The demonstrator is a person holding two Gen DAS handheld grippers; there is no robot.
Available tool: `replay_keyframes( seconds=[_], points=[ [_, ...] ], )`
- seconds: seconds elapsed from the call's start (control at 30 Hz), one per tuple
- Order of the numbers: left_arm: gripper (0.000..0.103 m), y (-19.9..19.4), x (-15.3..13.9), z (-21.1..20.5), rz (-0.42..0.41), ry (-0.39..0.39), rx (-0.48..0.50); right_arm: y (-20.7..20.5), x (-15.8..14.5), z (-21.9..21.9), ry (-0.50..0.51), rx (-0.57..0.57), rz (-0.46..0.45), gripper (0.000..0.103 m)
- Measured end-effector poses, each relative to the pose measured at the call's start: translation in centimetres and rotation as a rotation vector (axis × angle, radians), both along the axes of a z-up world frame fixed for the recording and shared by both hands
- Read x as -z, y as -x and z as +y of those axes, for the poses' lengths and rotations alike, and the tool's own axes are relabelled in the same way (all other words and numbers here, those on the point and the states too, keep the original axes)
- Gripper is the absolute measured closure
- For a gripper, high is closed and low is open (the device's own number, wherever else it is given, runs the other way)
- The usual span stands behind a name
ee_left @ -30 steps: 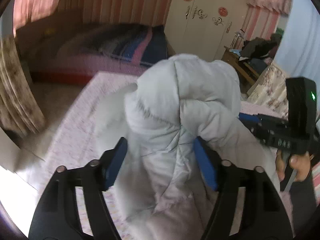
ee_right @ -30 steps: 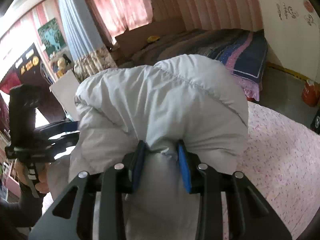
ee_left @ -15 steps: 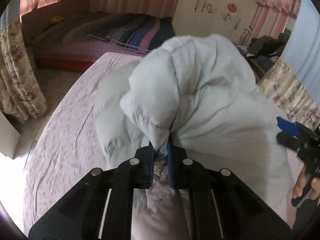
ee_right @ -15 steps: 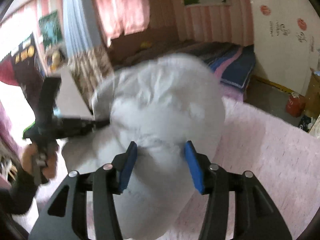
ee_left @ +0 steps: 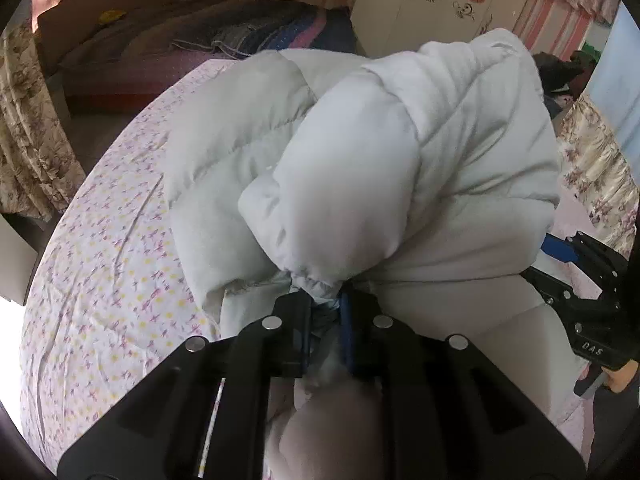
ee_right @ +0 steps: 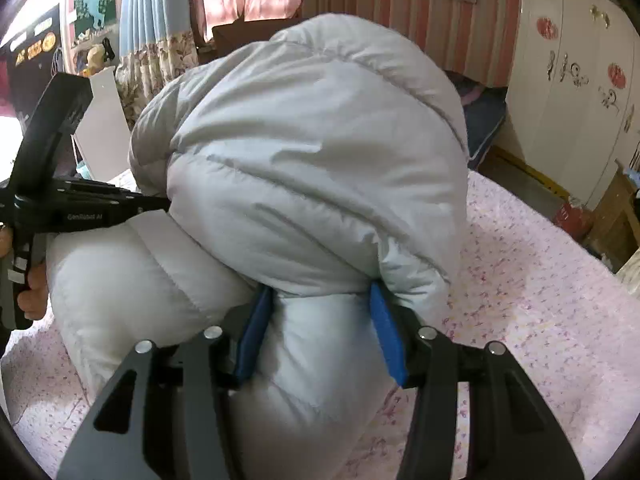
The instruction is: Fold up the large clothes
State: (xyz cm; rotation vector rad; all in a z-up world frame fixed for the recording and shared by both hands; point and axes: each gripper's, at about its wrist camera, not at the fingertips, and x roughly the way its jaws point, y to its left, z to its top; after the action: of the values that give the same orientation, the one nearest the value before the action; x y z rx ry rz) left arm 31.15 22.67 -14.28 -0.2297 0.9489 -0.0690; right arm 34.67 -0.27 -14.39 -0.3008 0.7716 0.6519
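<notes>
1. Left gripper (ee_left: 326, 320) is pinching the gathered cuff of the white puffer jacket (ee_left: 360, 168), jaws nearly together. Likely holding the sleeve end so it can be carried across the body for the fold.
2. Right gripper (ee_right: 320, 332) is sitting with jaws wide apart around a thick padded fold; looks like bracing or letting go, not clamping.
3. Jacket is bunching up over the floral bedsheet (ee_left: 104, 240).
4. Left view is showing the cuff pinch; right view is only showing the jaw gap and the left tool's handle.
</notes>
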Motion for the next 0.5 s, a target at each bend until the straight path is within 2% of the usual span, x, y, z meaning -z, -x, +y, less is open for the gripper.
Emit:
replay_keyframes(
  seconds=[0.3,0.4,0.5],
  points=[
    [0.089,-1.9,0.5,-1.5,0.022,-0.089,0.013,-1.7,1.2,1.3,0.023,0.046,-0.017,0.053],
    [0.089,-2.0,0.2,-1.3,0.029,-0.085,-0.005,-1.4,0.0,1.6,-0.001,0.071,0.001,0.051],
    [0.087,-1.1,-1.1,-1.1,-0.002,-0.078,-0.025,-0.1,-2.1,0.8,-0.088,0.073,0.018,0.048]
  ],
)
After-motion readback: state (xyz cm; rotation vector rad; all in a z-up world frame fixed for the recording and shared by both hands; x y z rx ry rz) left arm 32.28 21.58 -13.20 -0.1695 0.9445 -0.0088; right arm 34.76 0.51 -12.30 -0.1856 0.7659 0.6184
